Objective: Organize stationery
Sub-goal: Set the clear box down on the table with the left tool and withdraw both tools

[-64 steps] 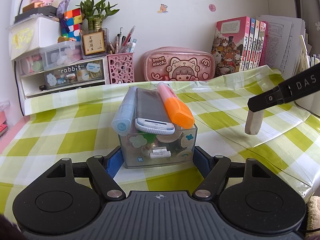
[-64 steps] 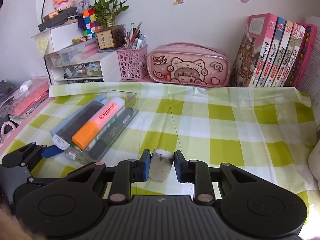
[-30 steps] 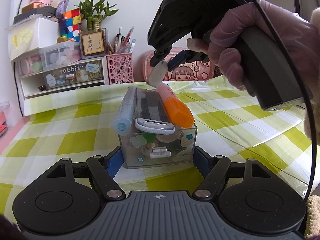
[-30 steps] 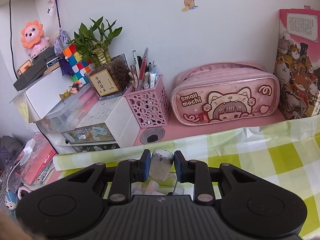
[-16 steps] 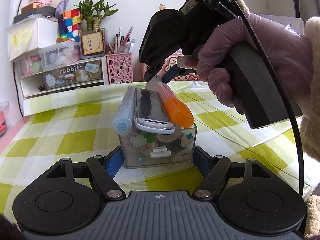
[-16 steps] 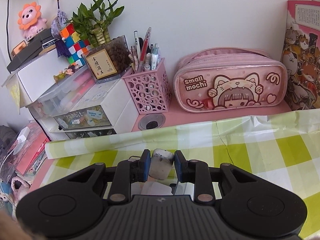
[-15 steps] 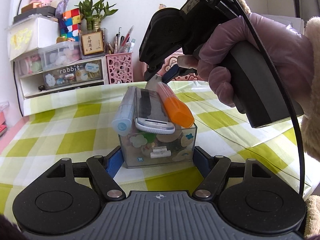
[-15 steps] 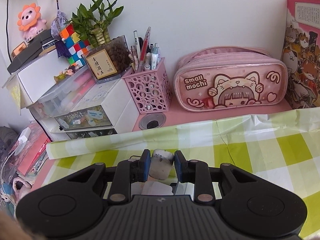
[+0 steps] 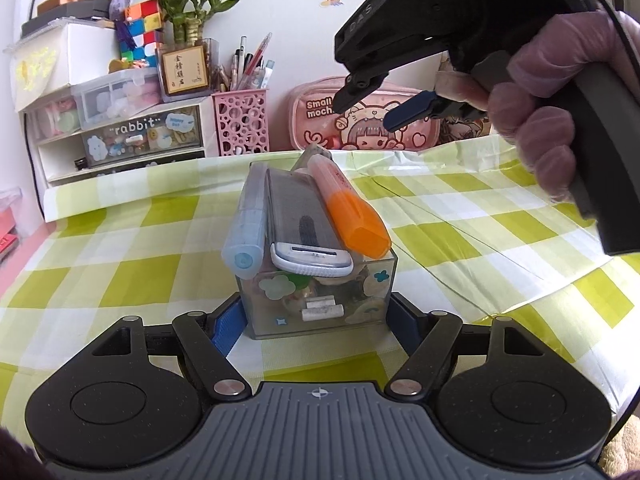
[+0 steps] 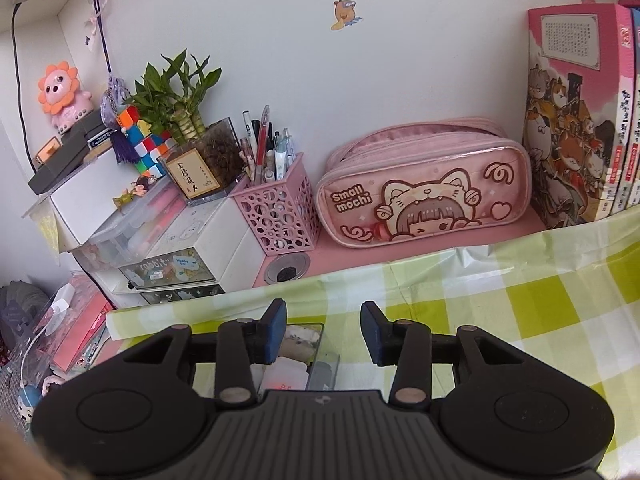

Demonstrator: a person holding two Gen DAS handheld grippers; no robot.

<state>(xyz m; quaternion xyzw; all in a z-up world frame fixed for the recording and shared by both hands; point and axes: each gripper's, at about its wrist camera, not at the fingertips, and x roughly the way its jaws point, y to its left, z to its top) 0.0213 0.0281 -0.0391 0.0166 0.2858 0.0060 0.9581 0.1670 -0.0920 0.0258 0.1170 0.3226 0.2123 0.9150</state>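
While my left claw (image 9: pixel 318 318) clamped the stiff, slippery clear box (image 9: pixel 320 300) low by its sides, my right claw (image 10: pixel 324 334) was opening, empty.

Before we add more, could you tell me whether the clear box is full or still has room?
Full: the box is packed, and the markers lie piled above its rim.
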